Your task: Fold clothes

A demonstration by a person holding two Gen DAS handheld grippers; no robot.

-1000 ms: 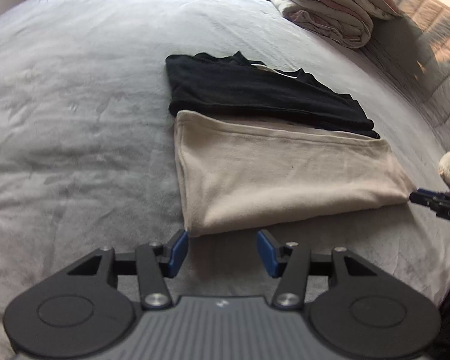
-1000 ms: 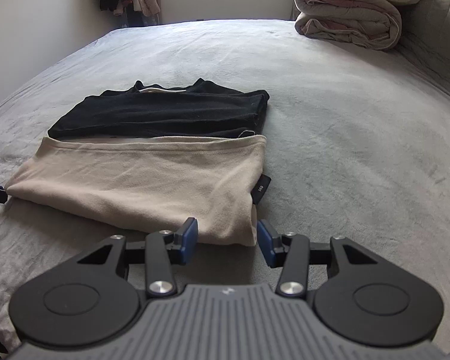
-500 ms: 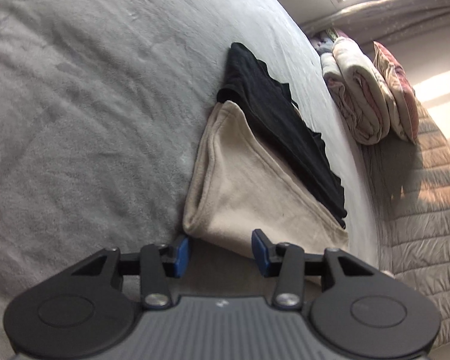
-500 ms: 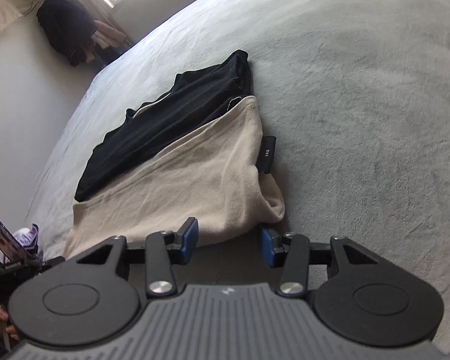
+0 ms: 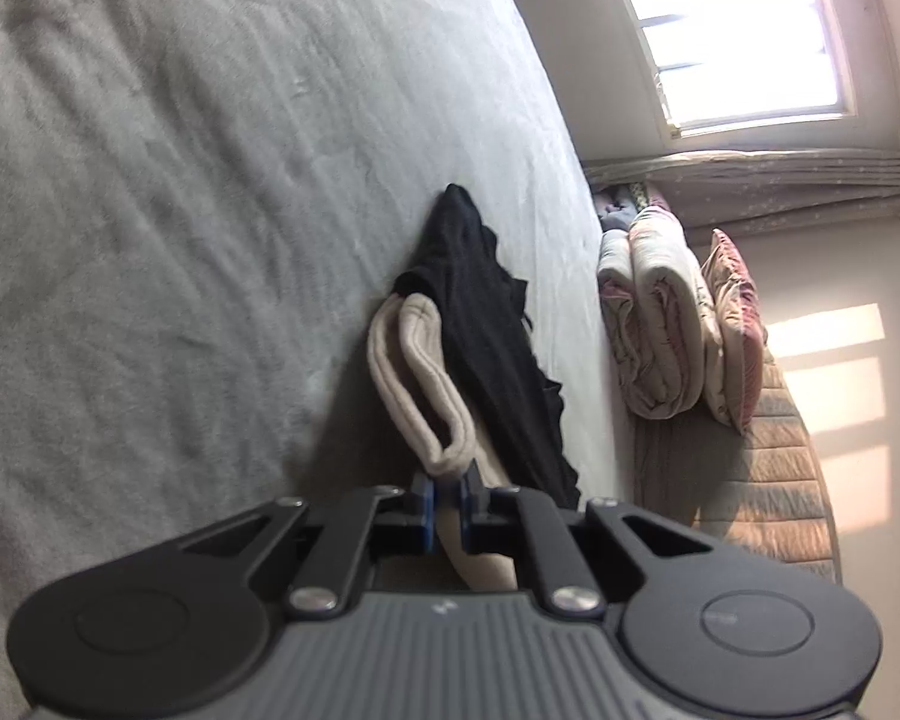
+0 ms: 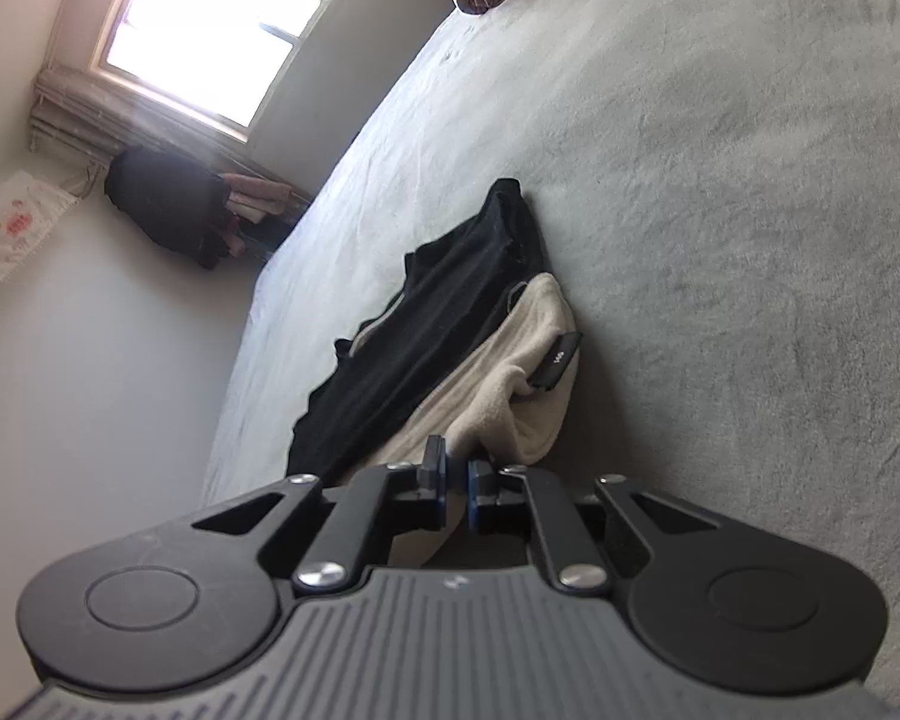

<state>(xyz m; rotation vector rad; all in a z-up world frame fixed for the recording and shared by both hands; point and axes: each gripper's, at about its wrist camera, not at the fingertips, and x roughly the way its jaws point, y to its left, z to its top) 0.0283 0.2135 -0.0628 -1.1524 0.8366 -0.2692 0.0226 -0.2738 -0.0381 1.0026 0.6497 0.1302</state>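
Observation:
A folded beige garment (image 5: 417, 372) lies on the grey bed, with a folded black garment (image 5: 486, 324) against its far side. My left gripper (image 5: 444, 504) is shut on the beige garment's near corner, and the cloth's edge bulges into a loop just ahead of the blue pads. In the right wrist view my right gripper (image 6: 455, 483) is shut on the opposite near corner of the beige garment (image 6: 522, 372), where a small black label (image 6: 558, 360) sticks out. The black garment (image 6: 432, 324) lies beyond it. Both views are rolled steeply sideways.
The grey bedspread (image 5: 180, 210) spreads wide around the clothes. Rolled quilts and a pillow (image 5: 672, 324) are stacked at the headboard end. A window (image 6: 222, 18) and dark clothes hanging at the wall (image 6: 168, 204) stand beyond the bed's far edge.
Both grippers went from open at the beige garment's near corners to shut on them. Both rolled sideways, and the beige edge now bunches up between them.

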